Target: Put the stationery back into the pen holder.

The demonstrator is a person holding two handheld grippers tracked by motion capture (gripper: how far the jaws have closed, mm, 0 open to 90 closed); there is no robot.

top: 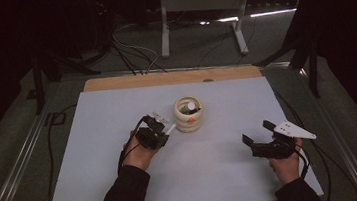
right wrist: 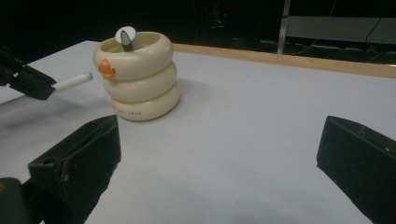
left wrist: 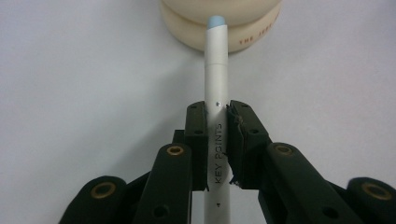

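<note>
Left tongs pinch white pen mid-barrel, pads pressed on both sides. Pen held above surface, just beside cream ringed holder, not yet inside.

Step in hand, by judgement: lift pen over holder rim, tip it upright, lower into opening beside item already standing there; avoid knocking holder.

Pen long axis runs along tongs, near level; blue-tipped end points toward holder.

Right tongs spread, empty, well apart.

Dim lab: cables (floor-strewn), metal stand.
</note>
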